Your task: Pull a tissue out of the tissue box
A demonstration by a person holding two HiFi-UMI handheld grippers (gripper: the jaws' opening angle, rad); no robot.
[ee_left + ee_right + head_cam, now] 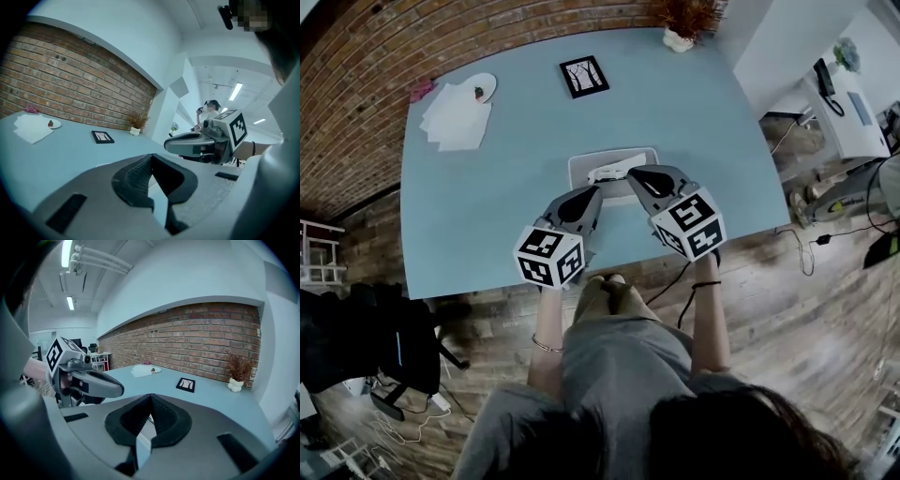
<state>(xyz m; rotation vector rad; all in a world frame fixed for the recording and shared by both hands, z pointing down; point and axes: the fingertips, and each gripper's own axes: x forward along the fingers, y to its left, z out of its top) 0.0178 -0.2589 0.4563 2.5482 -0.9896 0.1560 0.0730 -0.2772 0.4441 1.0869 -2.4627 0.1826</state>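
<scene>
Okay, brick wall point(366, 84): I see it curving along the table's far and left sides.
Table point(487, 206): pale blue, and everything I'm working with sits on it.
Left gripper point(596, 190): in its own view the jaws are closed together at the tips, with nothing between them. In the head view its nose points at the near left edge of the tissue box. I can't tell whether it touches the box.
Right gripper point(630, 172): jaws pressed together too, and nothing is caught in them. Its nose lies over the near side of the box, just beside the tissue. I can't make out any contact from here.
Both grippers: side by side at the near edge of the table, noses angled towards each other.
Paper sheets point(457, 117): a loose white stack at the far left of the table, well apart from the box.
Tissue box point(642, 155): pale and flat, near the front edge of the table at its middle, directly ahead of both grippers.
Picture frame point(584, 76): dark, lying flat beyond the box, towards the wall.
Plant point(684, 19): dried sprigs in a white pot point(678, 41), at the far right edge.
Plate point(480, 89): white, touching the paper sheets, with a small red thing point(478, 93) on it.
Tissue point(609, 172): white, crumpled, poking up out of the box's top opening.
</scene>
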